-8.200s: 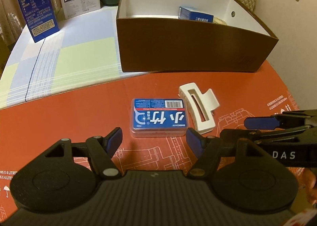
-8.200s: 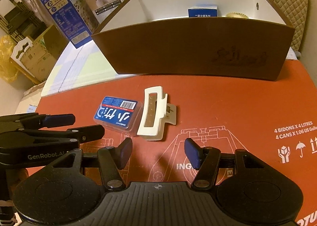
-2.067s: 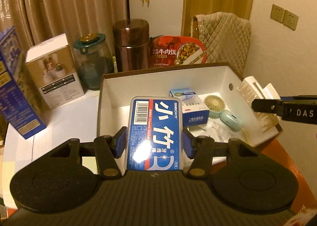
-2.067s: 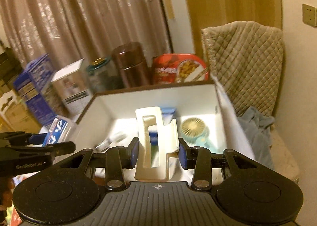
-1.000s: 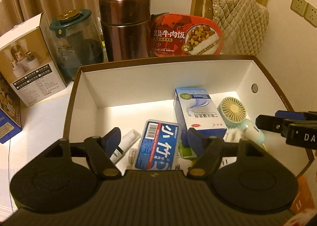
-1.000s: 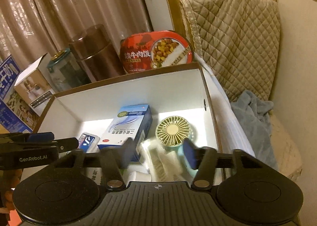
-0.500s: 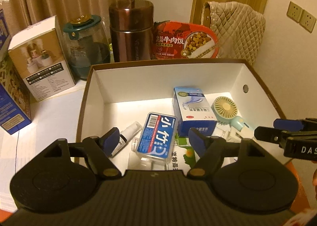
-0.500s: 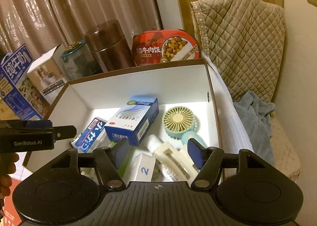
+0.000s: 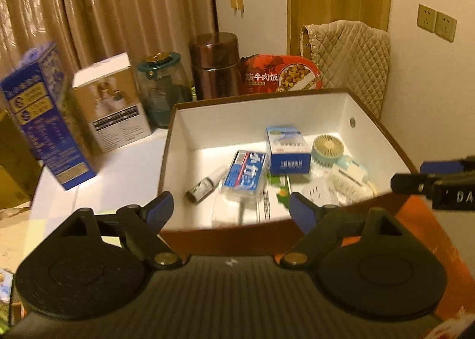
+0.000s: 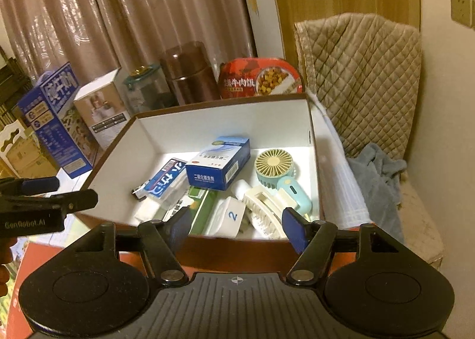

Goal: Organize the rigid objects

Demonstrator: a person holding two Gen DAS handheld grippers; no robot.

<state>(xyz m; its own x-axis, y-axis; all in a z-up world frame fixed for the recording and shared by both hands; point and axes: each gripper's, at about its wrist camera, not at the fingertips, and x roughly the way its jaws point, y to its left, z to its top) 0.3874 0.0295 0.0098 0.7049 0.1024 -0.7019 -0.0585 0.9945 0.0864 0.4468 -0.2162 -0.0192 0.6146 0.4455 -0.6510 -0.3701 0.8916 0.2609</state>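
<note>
Left gripper (image 9: 228, 208): jaws opening, nothing between them. Right gripper (image 10: 236, 224): jaws apart, empty. Brown box (image 9: 374, 128), centre frame, holds the blue floss case (image 9: 248, 172) and white hair clip (image 10: 262, 205) among other items. Red cardboard surface (image 9: 427, 229) lower right; curtains (image 9: 118, 3) upper left; quilted chair cover (image 10: 362, 77) at right.
</note>
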